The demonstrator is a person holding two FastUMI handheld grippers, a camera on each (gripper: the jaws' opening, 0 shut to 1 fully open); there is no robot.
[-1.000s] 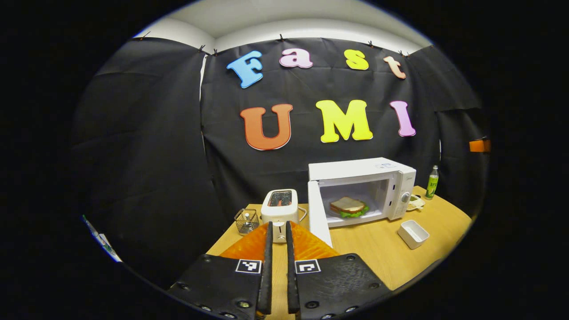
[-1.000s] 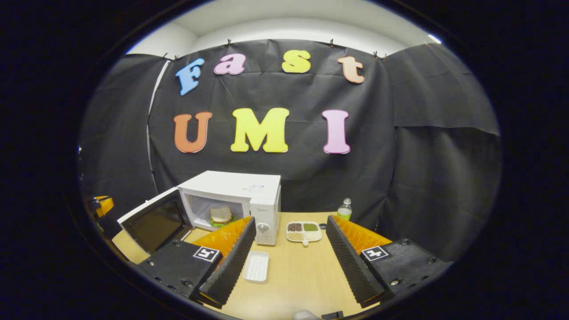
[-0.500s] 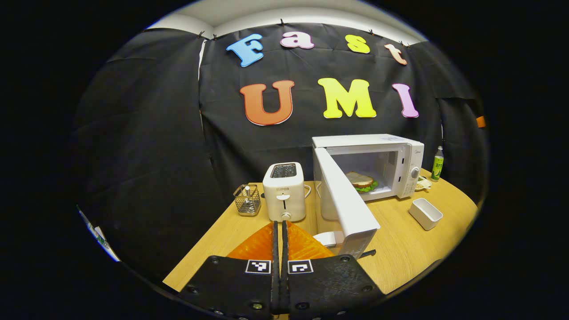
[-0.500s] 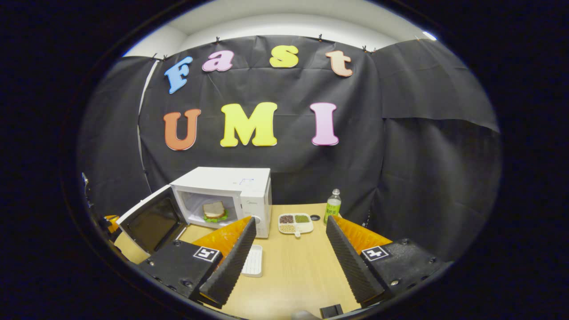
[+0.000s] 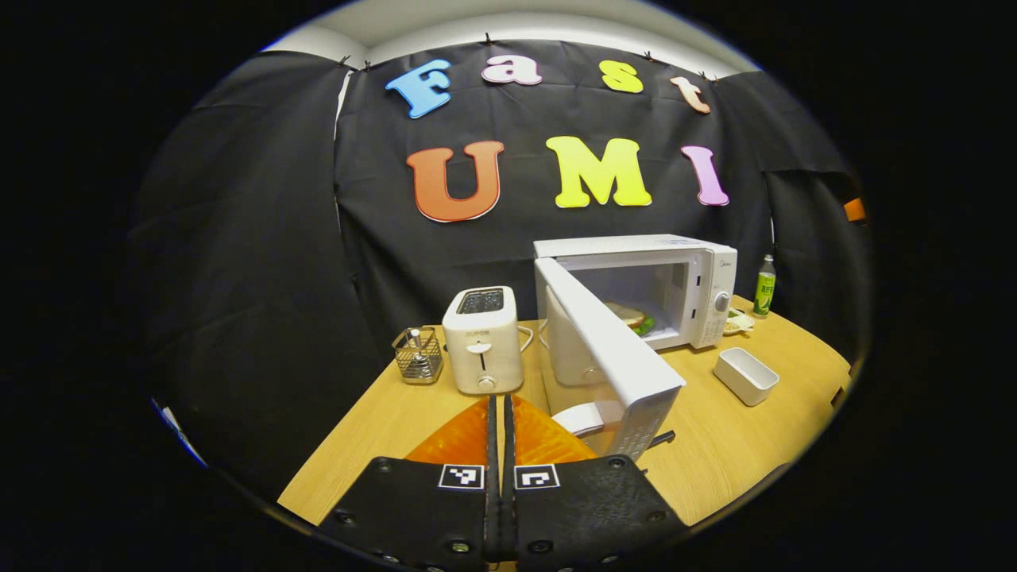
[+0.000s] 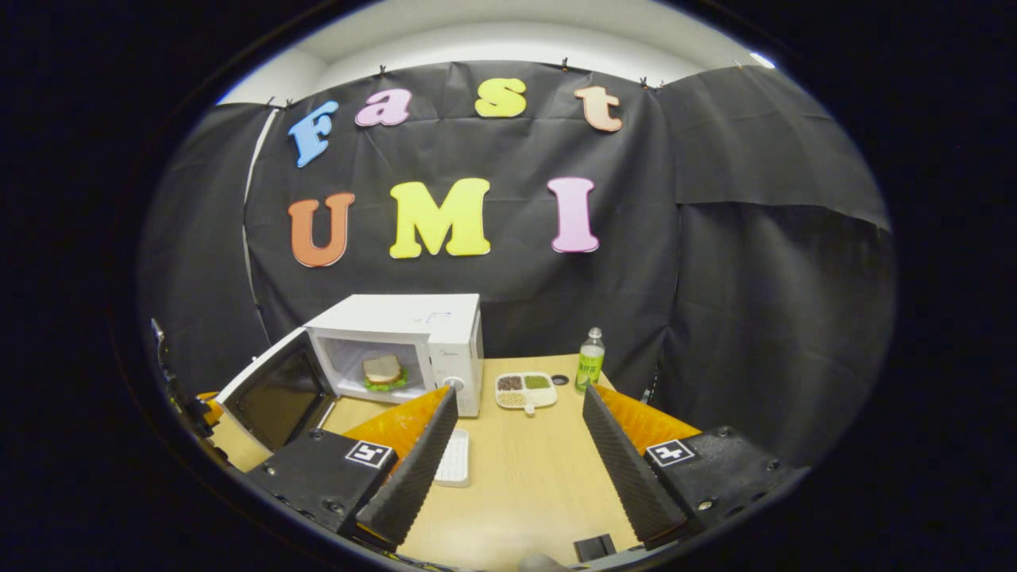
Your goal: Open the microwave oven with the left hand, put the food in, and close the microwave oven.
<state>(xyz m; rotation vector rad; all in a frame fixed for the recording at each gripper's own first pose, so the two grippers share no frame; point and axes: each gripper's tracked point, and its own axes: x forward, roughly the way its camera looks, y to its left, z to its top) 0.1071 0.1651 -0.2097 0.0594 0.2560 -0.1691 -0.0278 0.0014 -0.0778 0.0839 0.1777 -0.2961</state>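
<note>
Closing step: sandwich [image 6: 382,371] inside microwave [image 5: 675,274]; stiff hinged door [image 5: 608,343] ajar, push outer face; left tool [image 5: 500,445] pressed together, right tool [image 6: 516,433] spread.

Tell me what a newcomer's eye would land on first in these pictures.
The white microwave at the back of the wooden table draws the eye, its door swung wide and a sandwich lying inside. Left of it stands a white toaster. In the foreground, the left claw is shut and the right claw gapes open, holding nothing.

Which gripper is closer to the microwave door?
Left. The left gripper, fingers together, sits just beside the open microwave door; the right gripper, open, hangs farther back over the table.
</note>
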